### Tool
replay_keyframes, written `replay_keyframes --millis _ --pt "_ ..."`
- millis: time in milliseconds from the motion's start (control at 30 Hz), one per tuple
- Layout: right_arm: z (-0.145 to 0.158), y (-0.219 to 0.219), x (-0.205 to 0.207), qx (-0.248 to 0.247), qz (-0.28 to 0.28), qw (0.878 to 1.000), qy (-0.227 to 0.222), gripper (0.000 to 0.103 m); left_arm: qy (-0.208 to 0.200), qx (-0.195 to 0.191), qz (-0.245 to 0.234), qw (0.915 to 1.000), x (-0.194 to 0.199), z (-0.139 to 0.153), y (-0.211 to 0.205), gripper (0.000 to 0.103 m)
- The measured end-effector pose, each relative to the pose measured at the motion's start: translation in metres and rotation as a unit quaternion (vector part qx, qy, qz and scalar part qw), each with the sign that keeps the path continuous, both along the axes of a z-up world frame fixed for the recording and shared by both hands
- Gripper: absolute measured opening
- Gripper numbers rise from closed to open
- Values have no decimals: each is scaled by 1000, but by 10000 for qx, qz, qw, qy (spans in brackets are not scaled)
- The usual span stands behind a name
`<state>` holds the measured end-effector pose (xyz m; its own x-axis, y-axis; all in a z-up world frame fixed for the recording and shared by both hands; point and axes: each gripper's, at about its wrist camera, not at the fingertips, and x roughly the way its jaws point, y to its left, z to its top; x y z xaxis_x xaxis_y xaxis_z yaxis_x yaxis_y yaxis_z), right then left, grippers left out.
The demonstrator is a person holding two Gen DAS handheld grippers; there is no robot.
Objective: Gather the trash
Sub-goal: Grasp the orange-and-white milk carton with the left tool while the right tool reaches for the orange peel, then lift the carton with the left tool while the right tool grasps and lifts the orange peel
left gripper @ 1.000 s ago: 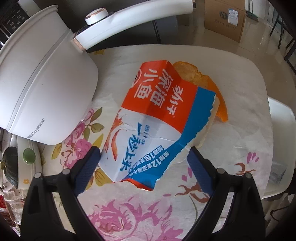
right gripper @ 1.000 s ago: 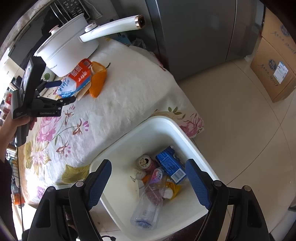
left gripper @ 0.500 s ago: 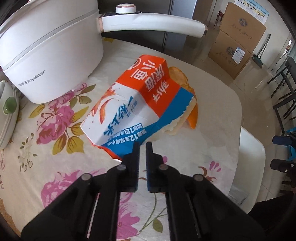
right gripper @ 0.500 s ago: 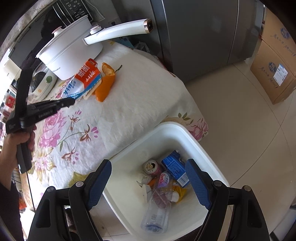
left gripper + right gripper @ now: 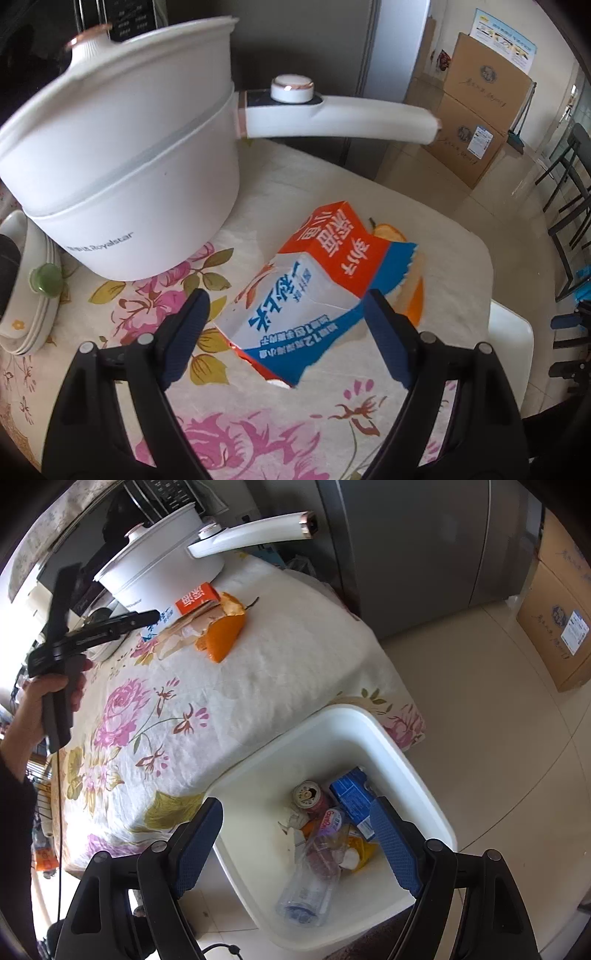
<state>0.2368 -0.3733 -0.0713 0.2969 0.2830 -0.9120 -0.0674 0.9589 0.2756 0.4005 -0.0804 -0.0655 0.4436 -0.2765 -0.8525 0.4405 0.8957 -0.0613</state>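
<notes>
The left gripper [image 5: 284,332] was opening, its two blue pads flanking but not touching one torn orange, white and blue snack packet [image 5: 317,291] that lay on the floral tablecloth [image 5: 280,435], over one orange peel [image 5: 223,637] and beside one white long-handled electric pot [image 5: 122,177]. The right gripper [image 5: 295,849], spread and empty, hung over one white plastic bin [image 5: 424,805] holding one clear bottle [image 5: 310,890], one can [image 5: 308,794] and one blue carton [image 5: 351,801].
</notes>
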Motion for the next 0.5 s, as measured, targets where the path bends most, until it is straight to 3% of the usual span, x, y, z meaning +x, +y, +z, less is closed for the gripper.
replay_keyframes --millis 167,233,367,500 --pt "-5 -14 3 91 -178 9998 87 84 377 -372 304 9981 17 -40 8 85" --pt "-7 -13 4 83 -169 9998 116 84 257 -597 363 9972 13 -47 9 82" --pt "-11 -2 6 -17 -106 9998 165 83 30 -863 343 9957 -2 -45 10 66" --pt "-9 8 10 -101 -126 9998 108 83 51 -1225 436 9915 -15 -40 19 40"
